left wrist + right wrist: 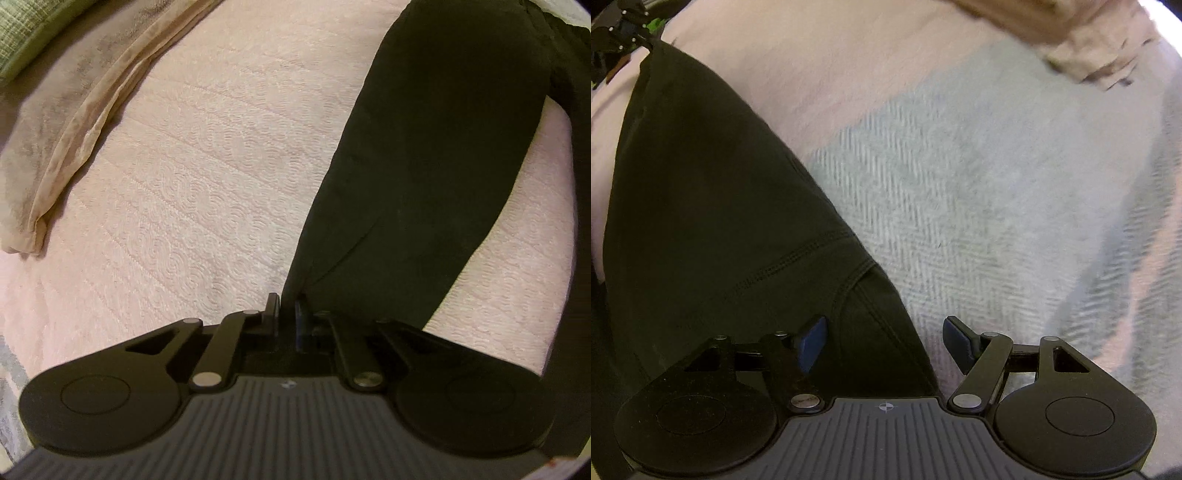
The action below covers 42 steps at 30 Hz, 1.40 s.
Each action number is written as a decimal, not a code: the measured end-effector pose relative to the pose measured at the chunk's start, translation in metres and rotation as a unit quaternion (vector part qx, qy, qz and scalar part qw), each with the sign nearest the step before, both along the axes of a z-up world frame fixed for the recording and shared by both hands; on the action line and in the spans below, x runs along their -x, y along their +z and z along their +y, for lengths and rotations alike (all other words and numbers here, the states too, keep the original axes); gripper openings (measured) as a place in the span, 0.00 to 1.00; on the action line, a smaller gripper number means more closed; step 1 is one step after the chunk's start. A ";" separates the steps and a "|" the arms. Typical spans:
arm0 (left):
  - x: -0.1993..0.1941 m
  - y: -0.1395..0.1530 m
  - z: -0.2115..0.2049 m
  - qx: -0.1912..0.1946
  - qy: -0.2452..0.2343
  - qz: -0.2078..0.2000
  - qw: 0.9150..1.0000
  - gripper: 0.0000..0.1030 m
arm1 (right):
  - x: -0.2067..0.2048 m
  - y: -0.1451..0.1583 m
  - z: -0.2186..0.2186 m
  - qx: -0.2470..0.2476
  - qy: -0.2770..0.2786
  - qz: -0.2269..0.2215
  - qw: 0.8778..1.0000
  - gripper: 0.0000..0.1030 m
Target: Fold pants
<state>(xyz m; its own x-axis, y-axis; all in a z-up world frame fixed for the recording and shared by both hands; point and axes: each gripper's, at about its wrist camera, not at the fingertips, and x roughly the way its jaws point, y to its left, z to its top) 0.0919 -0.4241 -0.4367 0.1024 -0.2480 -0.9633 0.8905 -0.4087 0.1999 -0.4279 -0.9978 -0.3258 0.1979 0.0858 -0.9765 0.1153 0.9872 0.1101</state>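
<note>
Black pants lie on a pink quilted bedspread, one leg running from the top right down to my left gripper. That gripper is shut on the end of the leg, which rises a little off the bed. In the right wrist view the pants spread across the left half, with a stitched seam near the fingers. My right gripper hangs open just above the pants' edge, its left blue pad over black cloth, its right pad over the blanket. The left gripper shows small at the top left, pinching the leg's tip.
A folded beige cloth lies at the left of the bed, with a green checked pillow in the far corner. A pale blue herringbone blanket covers the bed on the right. More beige fabric sits at the top right.
</note>
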 end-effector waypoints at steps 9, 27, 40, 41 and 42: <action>0.030 0.030 0.021 0.009 0.004 -0.040 0.999 0.05 | 0.009 0.019 0.010 -0.027 -0.043 -0.010 0.999 0.19; 0.212 0.117 0.266 0.018 0.093 -0.014 0.995 0.04 | 0.189 0.148 0.325 0.229 0.022 -0.147 0.962 0.19; 0.254 0.023 0.310 -0.024 0.068 0.025 0.997 0.04 | 0.245 0.085 0.381 0.060 -0.402 -0.087 0.909 0.47; 0.252 0.026 0.310 -0.022 0.067 0.030 0.997 0.04 | 0.247 0.085 0.381 0.048 -0.439 -0.105 0.891 0.49; 0.254 0.031 0.315 -0.020 0.071 0.036 0.997 0.04 | 0.247 0.085 0.371 0.036 -0.469 -0.118 0.875 0.49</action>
<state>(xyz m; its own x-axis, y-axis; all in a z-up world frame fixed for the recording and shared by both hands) -0.1621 -0.1096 -0.4053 0.0638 -0.1981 -0.9781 0.9513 -0.2841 0.1196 -0.6754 -0.6271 -0.2403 0.3444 -0.2826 -0.8953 0.8605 0.4763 0.1807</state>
